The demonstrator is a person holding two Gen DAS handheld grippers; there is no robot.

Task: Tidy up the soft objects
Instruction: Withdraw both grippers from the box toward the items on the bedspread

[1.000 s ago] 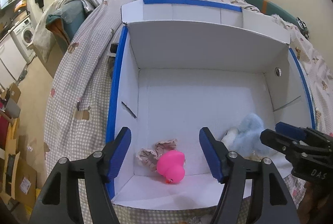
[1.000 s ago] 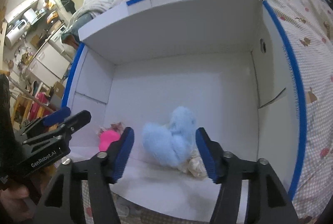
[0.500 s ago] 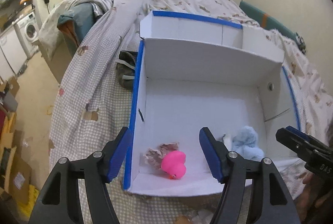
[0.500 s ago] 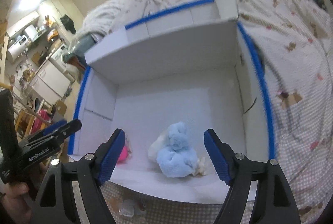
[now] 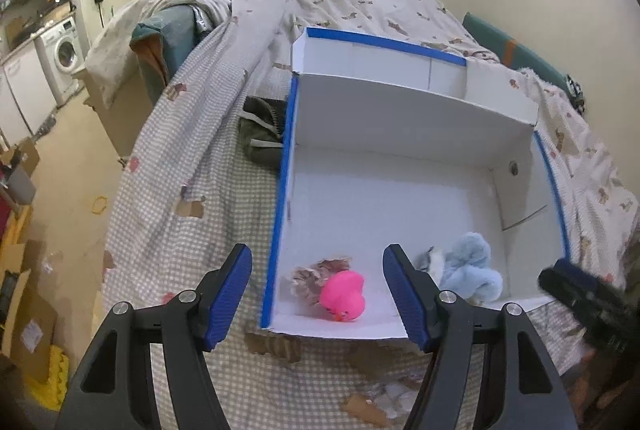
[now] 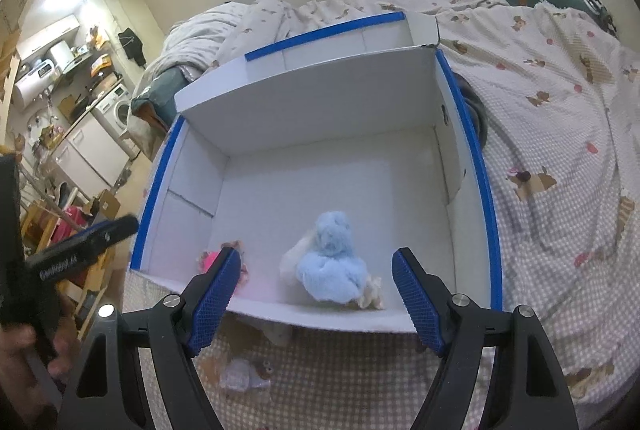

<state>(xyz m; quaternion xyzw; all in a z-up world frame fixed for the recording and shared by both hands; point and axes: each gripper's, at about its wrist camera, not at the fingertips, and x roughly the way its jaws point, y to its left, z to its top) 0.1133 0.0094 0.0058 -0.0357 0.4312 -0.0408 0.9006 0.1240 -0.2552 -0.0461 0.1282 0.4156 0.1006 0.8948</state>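
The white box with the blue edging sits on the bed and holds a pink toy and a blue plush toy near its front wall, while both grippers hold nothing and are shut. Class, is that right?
One detail is wrong: the left gripper and right gripper are open, as both wrist views show. The white box, pink toy and blue plush toy are as stated.

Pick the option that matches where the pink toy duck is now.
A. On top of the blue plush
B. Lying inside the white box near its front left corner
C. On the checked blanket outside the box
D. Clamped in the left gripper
B. The pink toy duck lies on the floor of the white box near its front left corner, apart from the blue plush; the left gripper is open and empty.
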